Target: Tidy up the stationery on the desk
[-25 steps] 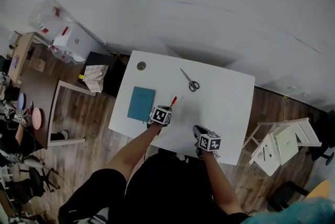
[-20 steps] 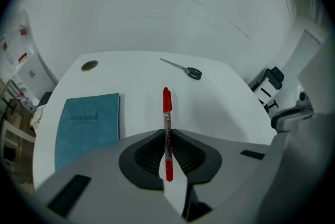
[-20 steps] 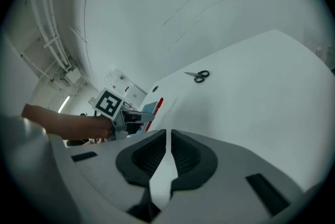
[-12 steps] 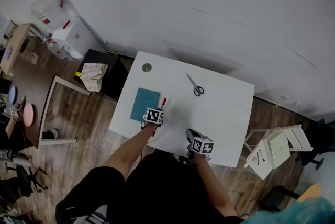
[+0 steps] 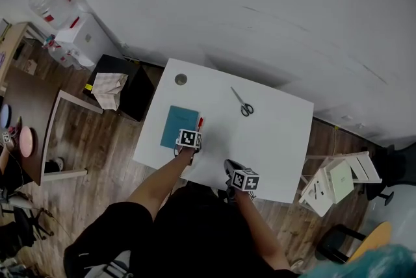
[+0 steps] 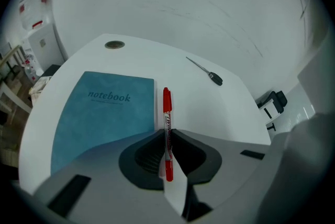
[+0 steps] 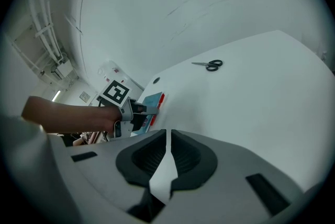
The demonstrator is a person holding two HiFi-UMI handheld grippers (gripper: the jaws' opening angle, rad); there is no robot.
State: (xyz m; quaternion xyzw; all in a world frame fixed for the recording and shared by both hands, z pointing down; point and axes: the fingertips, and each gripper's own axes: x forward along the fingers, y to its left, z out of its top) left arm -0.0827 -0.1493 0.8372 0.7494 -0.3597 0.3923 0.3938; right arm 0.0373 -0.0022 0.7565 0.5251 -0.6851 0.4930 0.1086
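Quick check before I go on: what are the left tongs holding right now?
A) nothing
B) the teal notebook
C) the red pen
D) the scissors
C: in the left gripper view the left tongs are closed on the red pen, which sits just right of the teal notebook; the scissors lie farther back on the desk, untouched.

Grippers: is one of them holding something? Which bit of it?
The left gripper holds the pen by the near half of its barrel; the far end sticks out past the jaws. The right gripper is shut and empty.
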